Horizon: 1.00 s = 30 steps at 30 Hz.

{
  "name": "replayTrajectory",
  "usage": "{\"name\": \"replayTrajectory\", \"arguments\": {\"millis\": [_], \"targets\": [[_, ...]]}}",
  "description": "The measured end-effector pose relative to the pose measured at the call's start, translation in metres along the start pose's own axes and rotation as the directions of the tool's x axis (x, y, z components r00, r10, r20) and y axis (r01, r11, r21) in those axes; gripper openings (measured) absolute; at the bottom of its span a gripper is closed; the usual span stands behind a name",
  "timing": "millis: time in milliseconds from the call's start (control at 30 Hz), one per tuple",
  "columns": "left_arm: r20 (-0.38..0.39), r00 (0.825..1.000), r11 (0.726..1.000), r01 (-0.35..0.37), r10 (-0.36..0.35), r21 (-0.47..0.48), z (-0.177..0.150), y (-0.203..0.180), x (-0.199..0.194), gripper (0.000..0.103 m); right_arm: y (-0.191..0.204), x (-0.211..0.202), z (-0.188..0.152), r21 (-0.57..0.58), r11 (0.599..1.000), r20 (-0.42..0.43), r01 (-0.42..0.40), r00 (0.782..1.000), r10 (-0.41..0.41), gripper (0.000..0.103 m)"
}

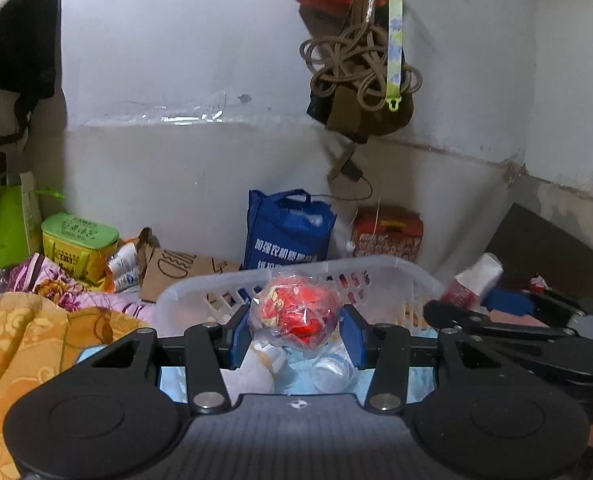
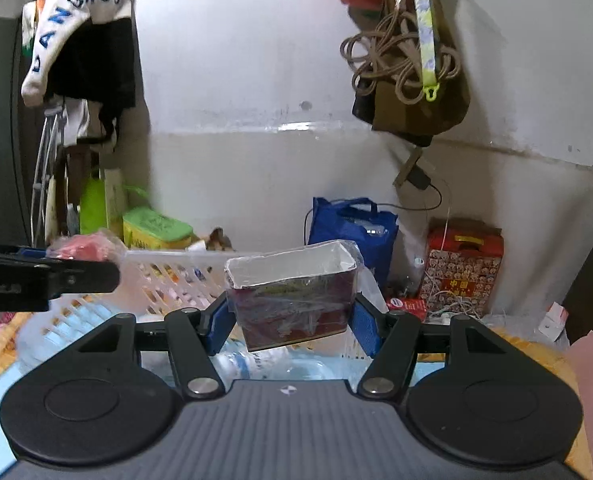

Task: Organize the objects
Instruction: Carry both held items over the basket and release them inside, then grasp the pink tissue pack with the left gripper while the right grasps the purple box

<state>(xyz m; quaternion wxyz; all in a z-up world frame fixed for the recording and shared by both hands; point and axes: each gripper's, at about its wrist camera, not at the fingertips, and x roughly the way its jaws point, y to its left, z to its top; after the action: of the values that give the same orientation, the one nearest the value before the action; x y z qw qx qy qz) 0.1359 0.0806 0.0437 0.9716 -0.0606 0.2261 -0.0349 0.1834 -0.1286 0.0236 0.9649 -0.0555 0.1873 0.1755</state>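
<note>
left tool (image 1: 296, 330): we see it clamped on red wrapped bundle (image 1: 296, 308), white basket (image 1: 184, 292) just beyond
right tool (image 2: 292, 314): we see it clamped on dark red box (image 2: 294, 304)

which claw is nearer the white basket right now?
Left. The left claw, gripping a red plastic-wrapped bundle, hangs over the white basket. The right claw, gripping a dark red box, sits off its right side.

"ANGROU" in blue letters on hanging white garment (image 2: 72, 24), Chinese characters on blue bag (image 1: 286, 232)
</note>
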Motion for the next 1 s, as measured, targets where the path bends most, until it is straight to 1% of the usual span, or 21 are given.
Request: {"name": "replayTrajectory", "arguments": {"millis": [100,167,233,267,300,333,367,400,467,533,567,600,667,700,733,767,833,867,900,933,1000], "targets": [[-0.006,1.000,1.000,-0.012,0.012,0.008,-0.006,0.000,0.004,0.051,-0.004,0.005,-0.002,0.023,0.999,-0.003,-0.022,1.000,0.022,0.064],[-0.011,1.000,1.000,-0.015,0.015,0.009,-0.007,0.002,0.006,0.051,-0.001,0.004,-0.003,-0.004,1.000,-0.001,-0.015,1.000,0.015,0.065],[-0.003,1.000,1.000,-0.025,0.025,0.016,-0.008,0.001,0.008,0.051,0.004,0.009,-0.002,-0.040,0.999,-0.033,-0.026,0.999,0.025,0.065],[0.020,0.999,0.998,-0.044,0.043,0.034,-0.009,0.000,0.007,0.053,0.007,0.009,-0.001,-0.052,0.999,-0.014,-0.002,1.000,0.001,0.077],[0.053,0.997,0.996,-0.060,0.056,0.070,-0.010,-0.002,0.006,0.069,0.010,0.005,-0.003,-0.067,0.997,0.031,0.043,0.999,-0.041,0.103],[0.069,0.995,0.992,-0.079,0.073,0.094,-0.010,-0.004,0.007,0.082,0.014,-0.002,-0.005,-0.078,0.993,0.080,0.084,0.994,-0.078,0.102],[0.090,0.991,0.990,-0.105,0.096,0.097,-0.012,-0.003,0.005,0.091,0.016,-0.007,-0.006,-0.090,0.991,0.110,0.097,0.990,-0.087,0.103],[0.107,0.989,0.990,-0.112,0.103,0.085,-0.013,0.000,0.000,0.091,0.018,-0.013,-0.005,-0.099,0.991,0.117,0.095,0.990,-0.084,0.103],[0.124,0.990,0.996,-0.071,0.063,0.054,-0.013,0.007,-0.011,0.091,0.016,-0.025,-0.006,-0.080,0.994,0.126,0.073,0.990,-0.063,0.103],[0.147,0.988,0.998,-0.056,0.053,0.016,-0.014,0.011,-0.028,0.091,0.013,-0.043,-0.012,-0.033,0.997,0.138,0.063,0.989,-0.058,0.103],[0.159,0.987,0.999,-0.033,0.033,0.003,-0.018,0.010,-0.040,0.091,0.011,-0.049,-0.016,-0.016,0.999,0.127,0.044,0.991,-0.042,0.103],[0.168,0.986,1.000,0.003,-0.003,0.003,-0.024,0.009,-0.052,0.091,0.010,-0.057,-0.021,-0.004,1.000,0.099,0.015,0.995,-0.014,0.103],[0.183,0.981,0.997,0.058,-0.064,0.042,-0.043,0.000,-0.071,0.091,0.007,-0.075,-0.042,0.030,0.999,0.066,-0.013,0.998,0.011,0.103],[0.187,0.980,0.996,0.056,-0.069,0.076,-0.057,-0.007,-0.078,0.091,0.007,-0.084,-0.057,0.059,0.998,0.068,-0.009,0.998,0.005,0.103],[0.188,0.980,0.994,0.037,-0.056,0.105,-0.067,-0.014,-0.081,0.091,0.007,-0.090,-0.071,0.085,0.996,0.064,-0.006,0.998,0.000,0.103],[0.184,0.982,0.992,0.006,-0.030,0.129,-0.080,-0.020,-0.080,0.091,0.010,-0.096,-0.090,0.108,0.994,0.042,0.003,0.999,-0.008,0.103],[0.142,0.990,0.987,-0.039,0.017,0.158,-0.097,-0.027,-0.072,0.090,0.017,-0.100,-0.116,0.104,0.994,-0.010,0.022,1.000,-0.022,0.103],[0.123,0.992,0.985,-0.048,0.027,0.164,-0.104,-0.027,-0.066,0.089,0.021,-0.099,-0.124,0.090,0.996,-0.033,0.030,0.999,-0.027,0.103],[0.106,0.994,0.985,-0.046,0.028,0.169,-0.108,-0.027,-0.060,0.086,0.027,-0.100,-0.133,0.075,0.997,-0.045,0.030,0.999,-0.027,0.103],[0.093,0.995,0.985,-0.046,0.031,0.167,-0.110,-0.026,-0.056,0.084,0.034,-0.100,-0.139,0.034,0.999,-0.053,0.013,0.999,-0.012,0.103],[0.081,0.997,0.987,-0.031,0.018,0.157,-0.111,-0.022,-0.052,0.083,0.050,-0.103,-0.143,-0.056,0.998,-0.024,-0.004,1.000,0.003,0.103]]}}
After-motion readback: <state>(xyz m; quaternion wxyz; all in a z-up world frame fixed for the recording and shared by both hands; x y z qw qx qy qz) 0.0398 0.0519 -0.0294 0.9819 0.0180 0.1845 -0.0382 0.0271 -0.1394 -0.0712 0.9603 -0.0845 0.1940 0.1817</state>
